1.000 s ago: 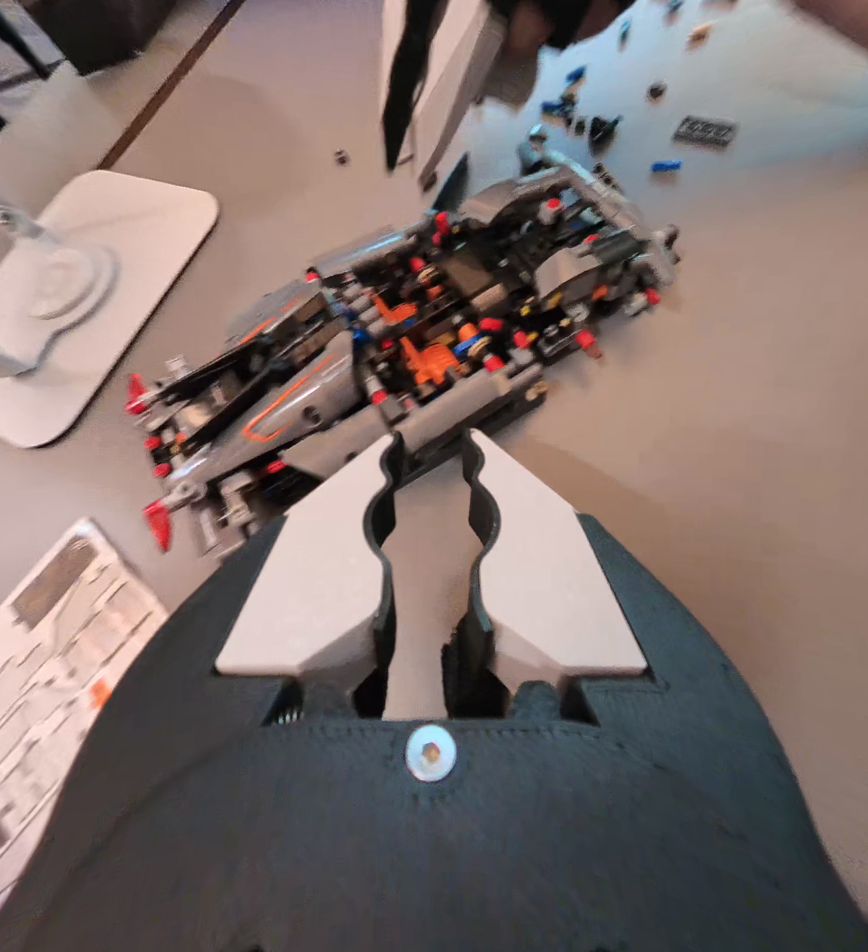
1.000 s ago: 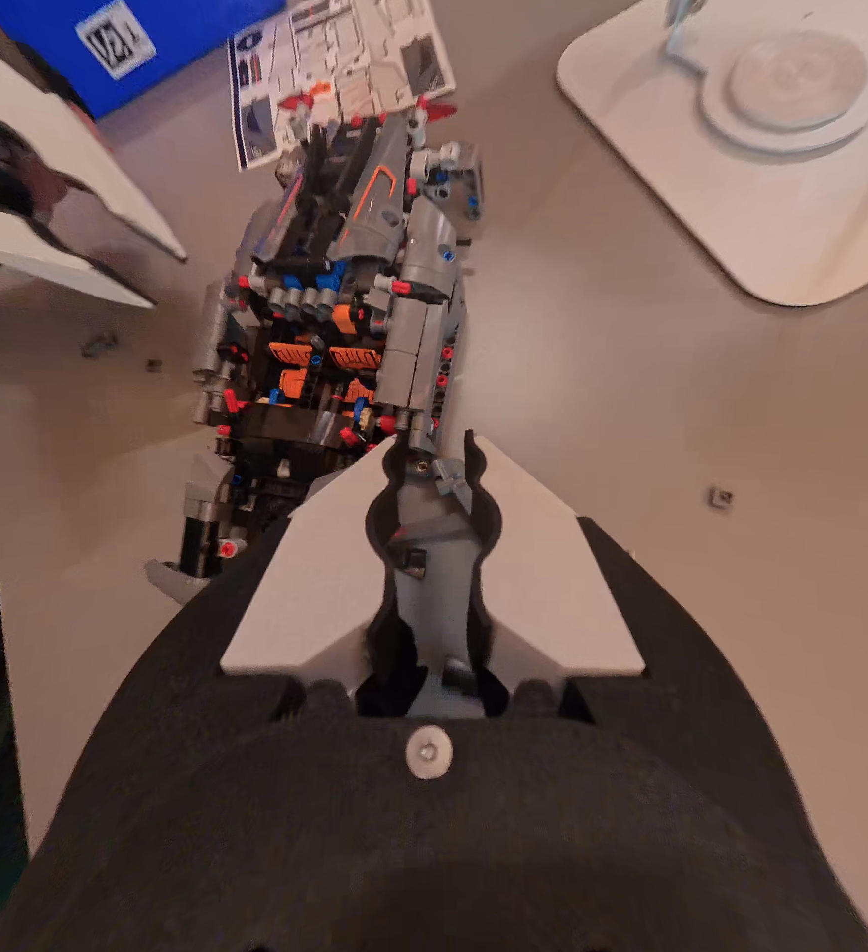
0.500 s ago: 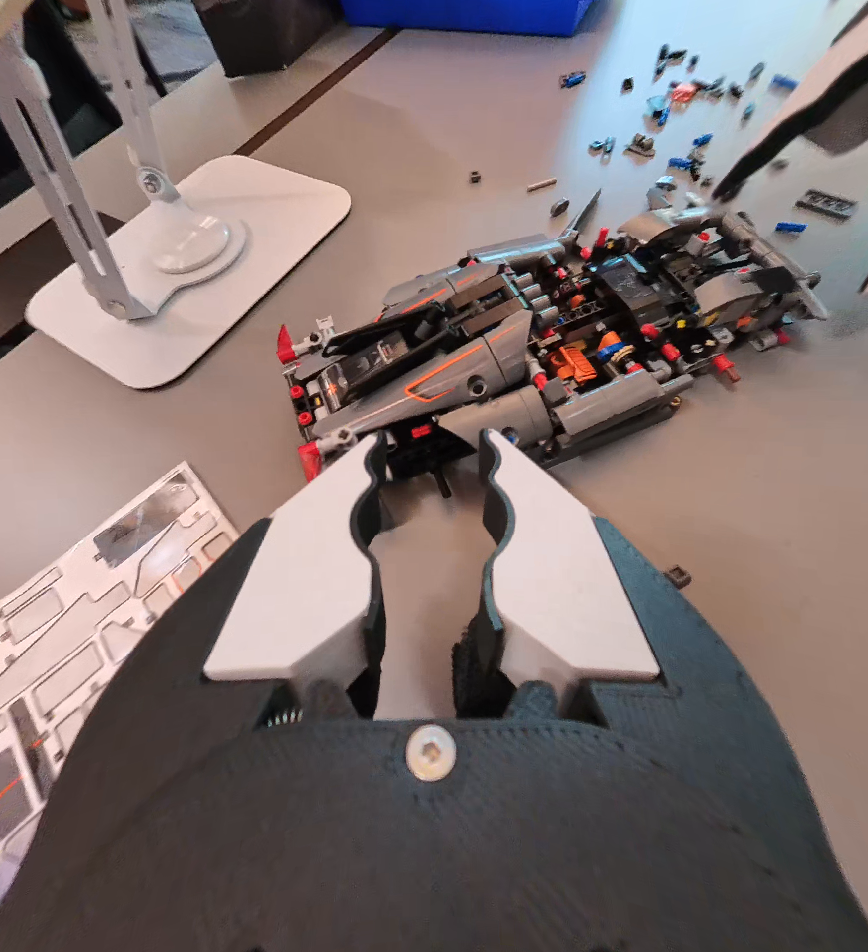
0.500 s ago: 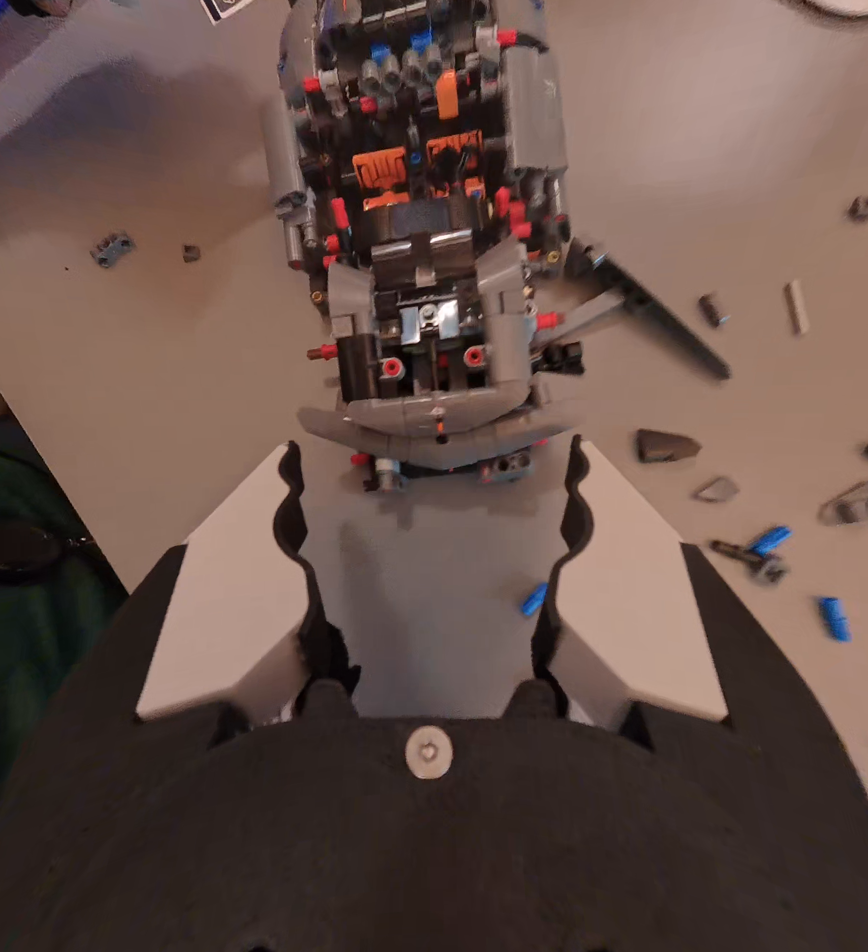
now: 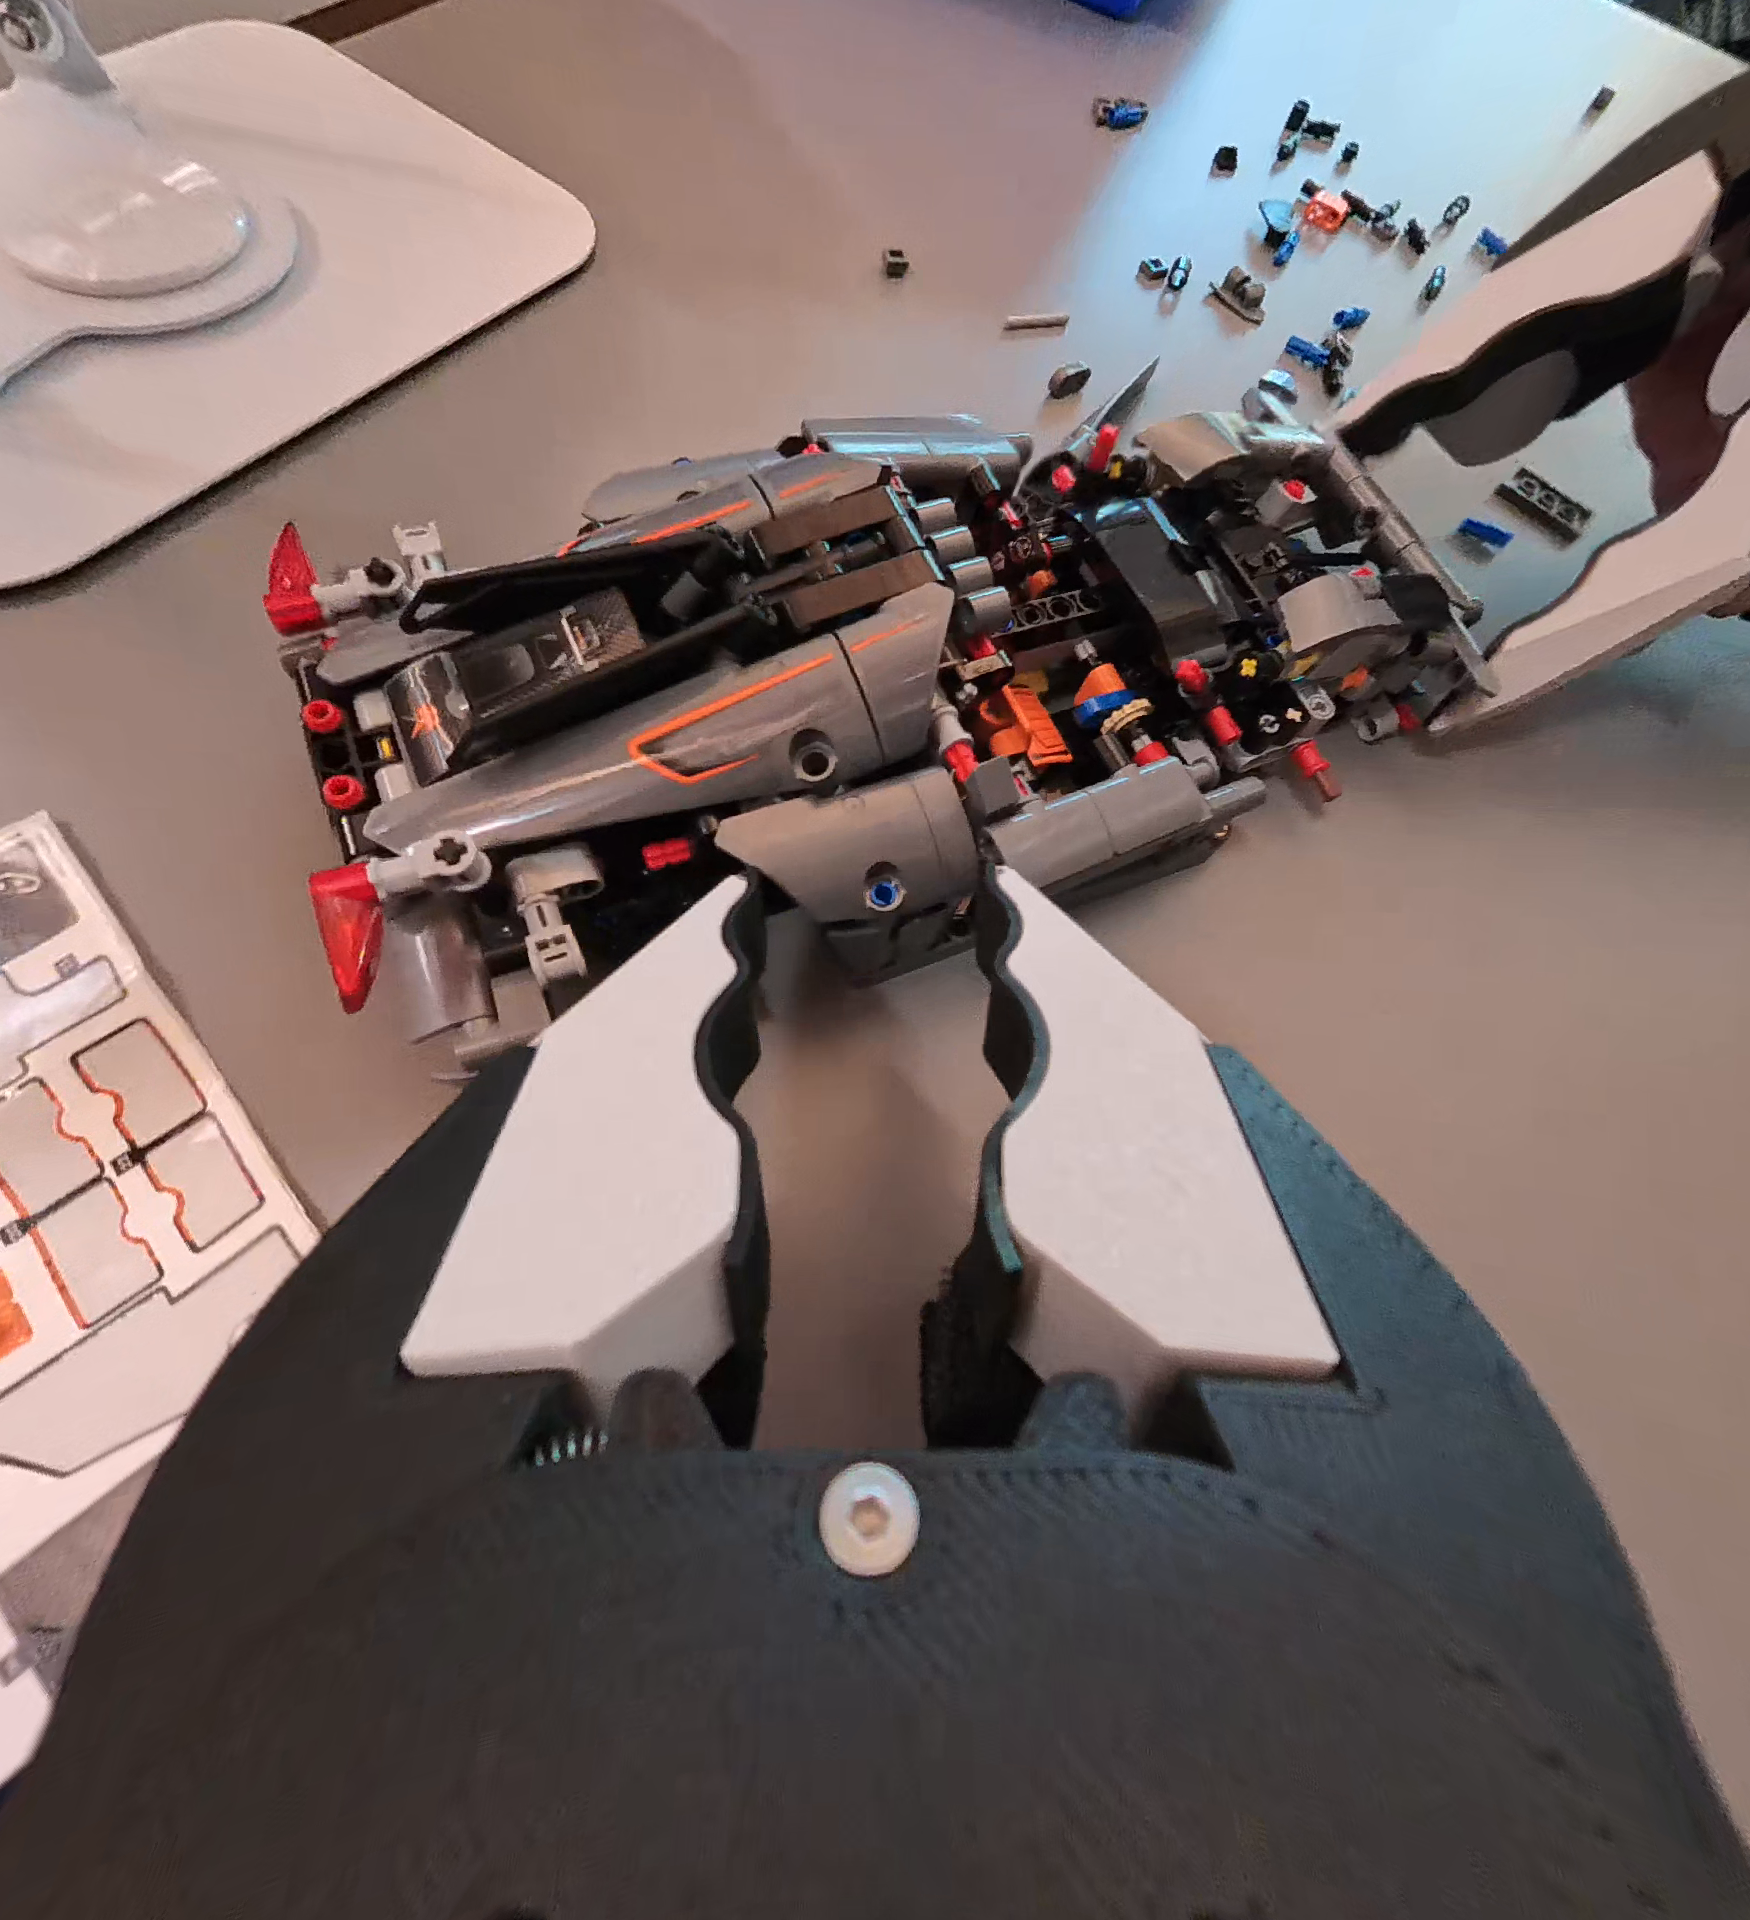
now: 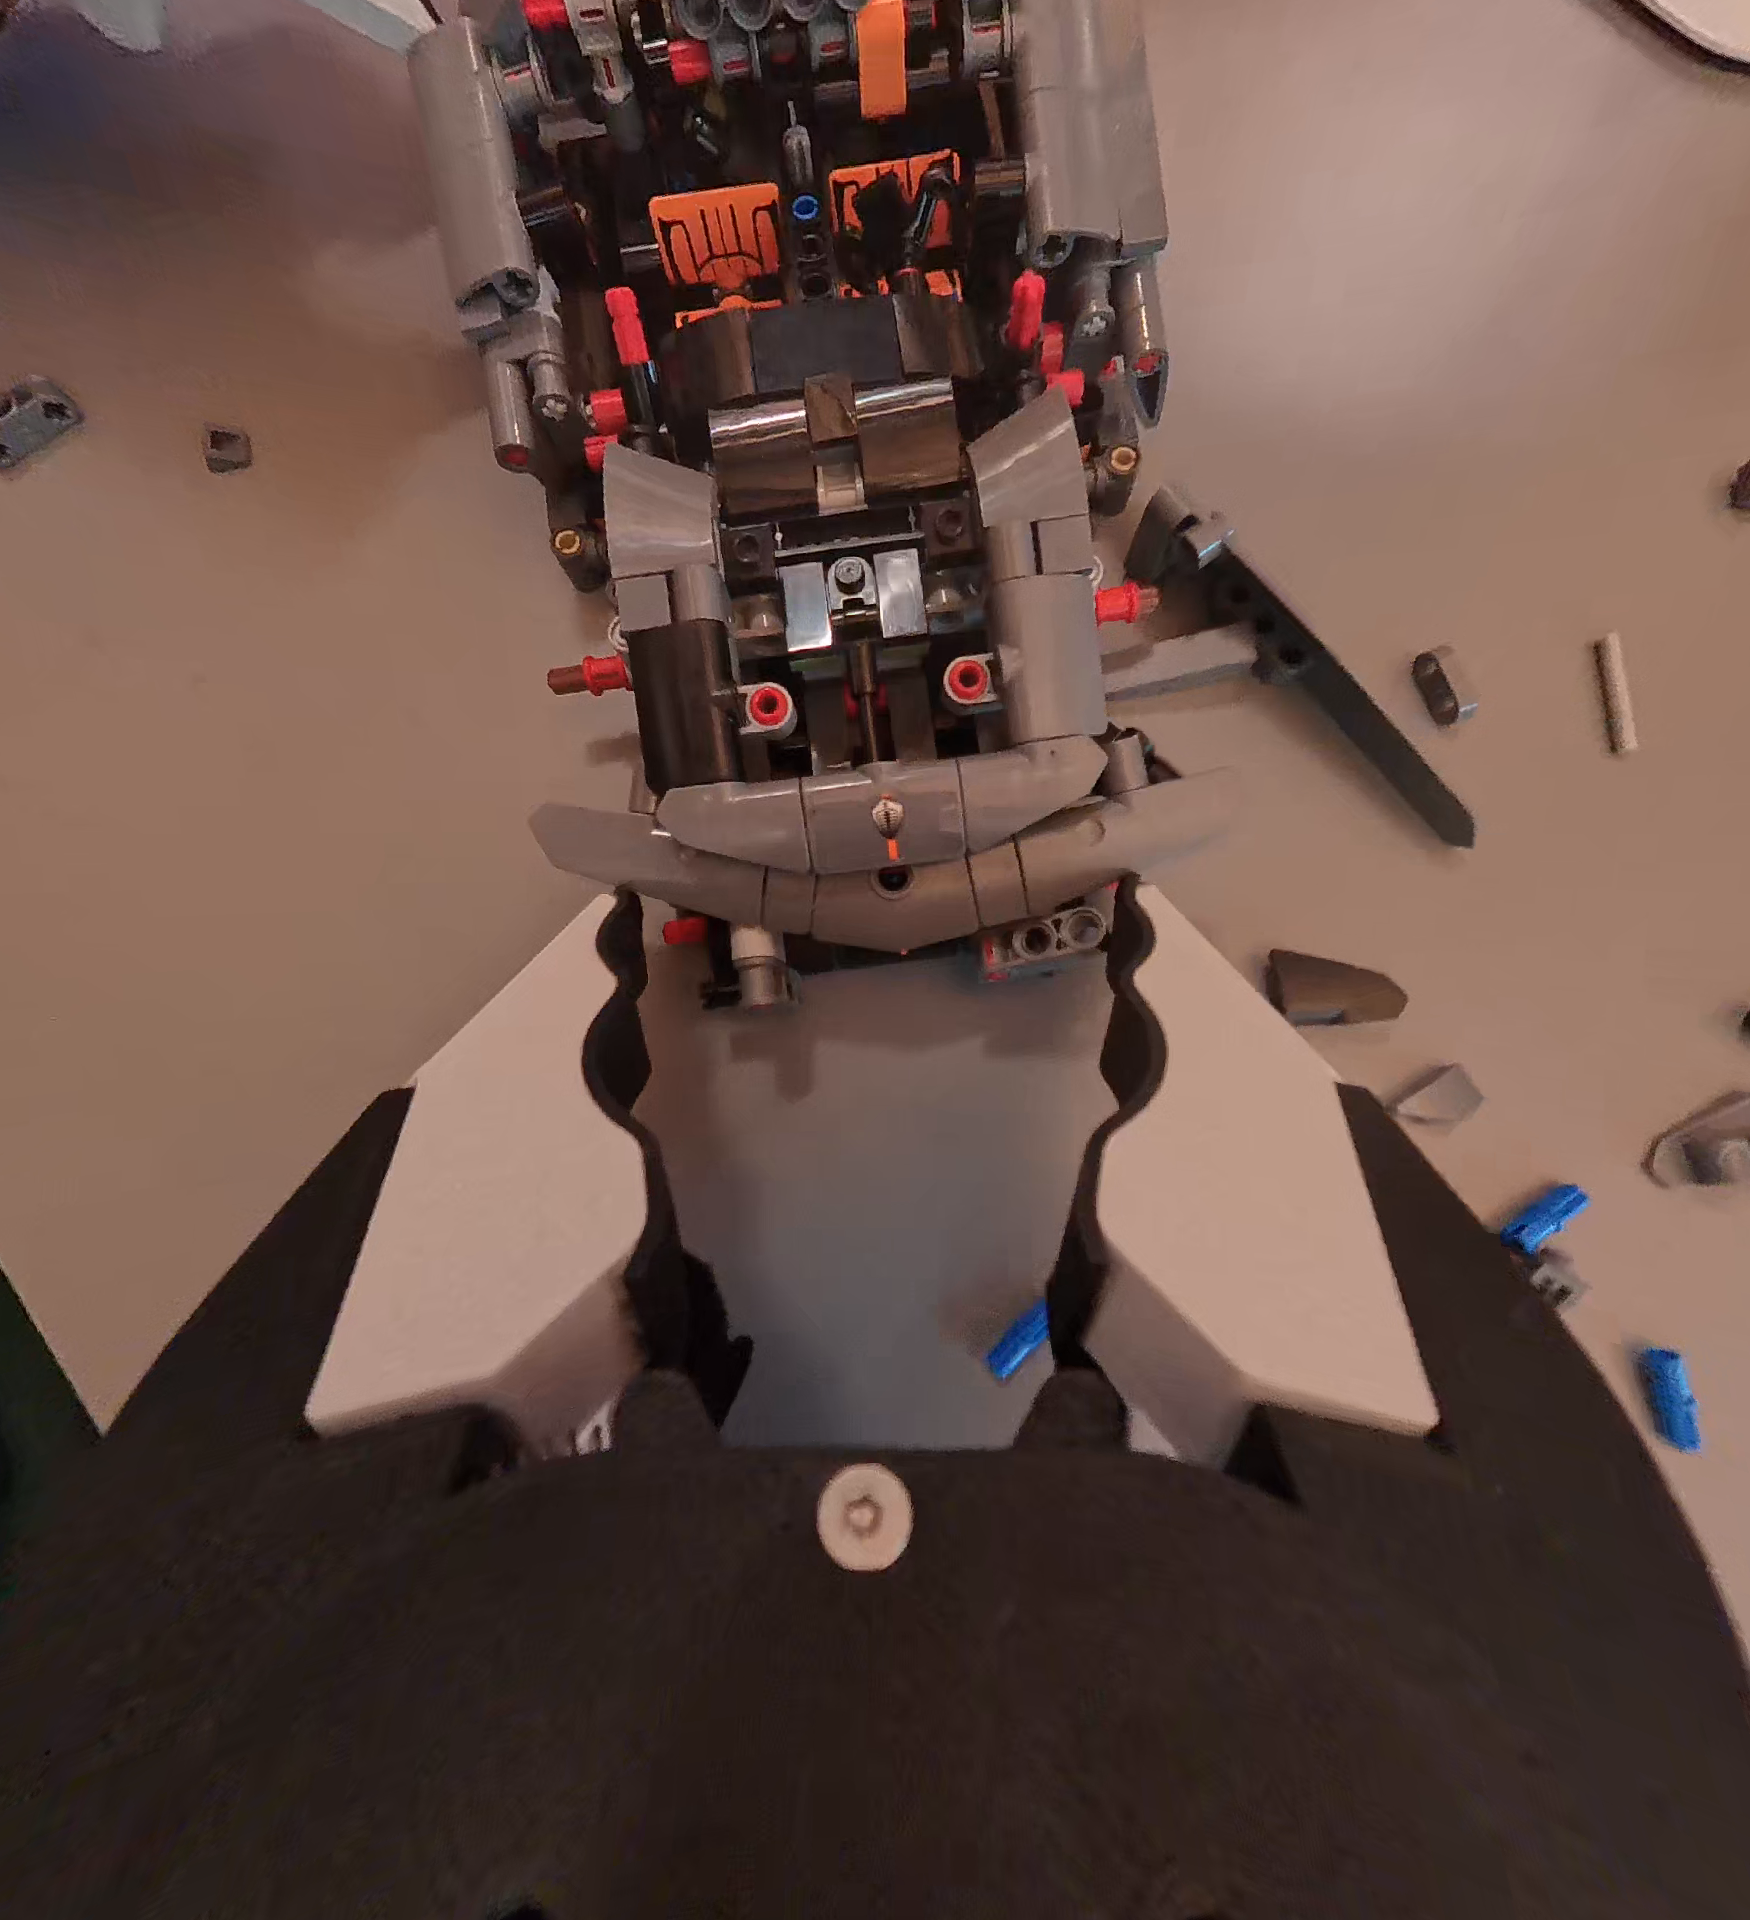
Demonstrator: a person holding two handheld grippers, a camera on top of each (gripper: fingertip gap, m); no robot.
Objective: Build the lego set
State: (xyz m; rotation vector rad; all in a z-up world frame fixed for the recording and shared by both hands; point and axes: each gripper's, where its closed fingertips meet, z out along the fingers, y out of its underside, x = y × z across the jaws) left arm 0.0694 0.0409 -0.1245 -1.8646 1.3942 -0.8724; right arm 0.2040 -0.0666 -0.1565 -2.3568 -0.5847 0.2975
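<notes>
While the lego car (image 5: 850, 665) lies mid-frame on the counter (image 5: 1370, 1039), your left tongs (image 5: 866, 914) stand spread at its side panel and your right tongs (image 6: 876, 914) gape around its nose, neither gripping.

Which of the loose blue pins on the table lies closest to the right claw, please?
The blue pin seen in the gap of the right claw, tucked against its right-hand finger; the other blue pins lie outside the claw.
</notes>
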